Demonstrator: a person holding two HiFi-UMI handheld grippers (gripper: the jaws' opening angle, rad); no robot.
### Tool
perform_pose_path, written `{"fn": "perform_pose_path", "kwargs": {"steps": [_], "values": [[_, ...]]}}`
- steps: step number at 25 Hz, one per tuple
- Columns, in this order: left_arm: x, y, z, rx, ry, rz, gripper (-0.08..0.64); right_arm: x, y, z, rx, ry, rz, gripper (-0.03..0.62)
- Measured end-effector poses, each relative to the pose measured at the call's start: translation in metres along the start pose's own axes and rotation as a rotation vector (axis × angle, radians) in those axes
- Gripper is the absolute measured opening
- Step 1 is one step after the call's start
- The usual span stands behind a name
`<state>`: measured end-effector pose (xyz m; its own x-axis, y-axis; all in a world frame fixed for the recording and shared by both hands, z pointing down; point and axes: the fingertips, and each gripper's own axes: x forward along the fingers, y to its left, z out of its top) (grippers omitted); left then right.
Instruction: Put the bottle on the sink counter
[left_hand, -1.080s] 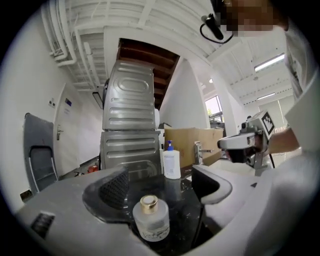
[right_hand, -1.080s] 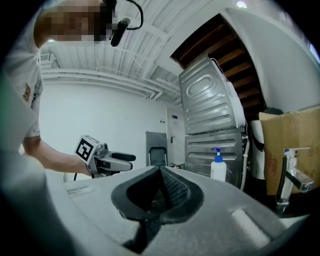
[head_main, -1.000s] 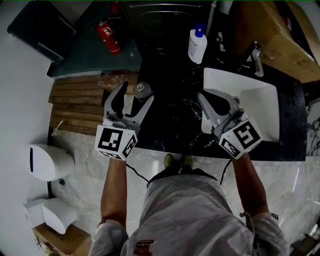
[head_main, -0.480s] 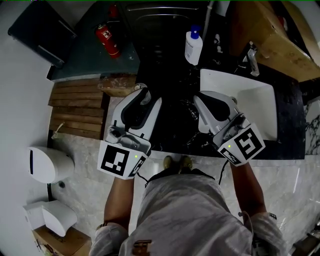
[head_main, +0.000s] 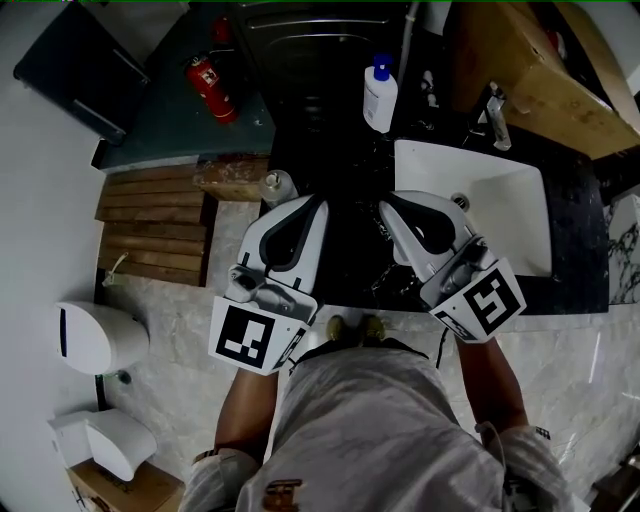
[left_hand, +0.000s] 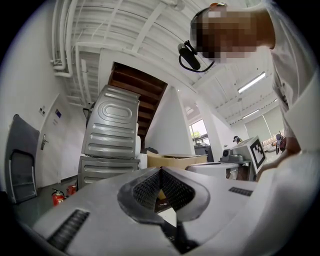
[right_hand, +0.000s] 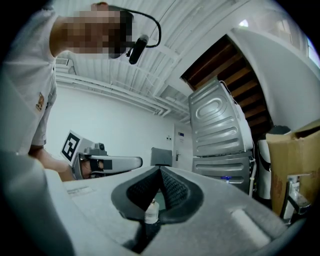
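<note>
**A:** Where is our bottle (head_main: 278, 186)?

**B:** Just to the left of the left gripper (head_main: 313, 203) tips. It is very near them but not touching. It seems to stand up at the very corner of the dark counter (head_main: 335, 140). We cannot tell how much of it sits on the top.

**A:** Are we holding it?

**B:** No. The left fingers (left_hand: 146, 189) are pressed flat together with nothing in them. The right gripper (head_main: 386, 206) is the same. Its fingers (right_hand: 172, 192) meet at the tips and hold nothing. A tiny white thing shows through the gap behind them, and we cannot tell what it is.

**A:** So what must we do well now?

**B:** We think the bottle is set down, so we must not bump it. We should pull the left fingers straight back toward us, never sideways to the left.

**A:** What if it is too close to the edge?

**B:** Then we open the fingers wide and close them round its middle. We move it right, to the bare spot ahead of both fingertips. The soap bottle (head_main: 380, 95) is far ahead of the right fingers, out of our way.
</note>
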<state>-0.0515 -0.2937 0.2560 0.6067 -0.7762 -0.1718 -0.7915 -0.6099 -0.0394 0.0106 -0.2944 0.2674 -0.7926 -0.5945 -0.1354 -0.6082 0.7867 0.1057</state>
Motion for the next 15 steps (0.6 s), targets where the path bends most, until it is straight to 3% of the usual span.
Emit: {"fn": "perform_pose_path", "kwargs": {"steps": [15], "values": [[-0.003,-0.011,0.001,-0.002,-0.004,-0.016,0.000,-0.003,0.013,0.001,-0.013,-0.001,-0.002,0.000]]}}
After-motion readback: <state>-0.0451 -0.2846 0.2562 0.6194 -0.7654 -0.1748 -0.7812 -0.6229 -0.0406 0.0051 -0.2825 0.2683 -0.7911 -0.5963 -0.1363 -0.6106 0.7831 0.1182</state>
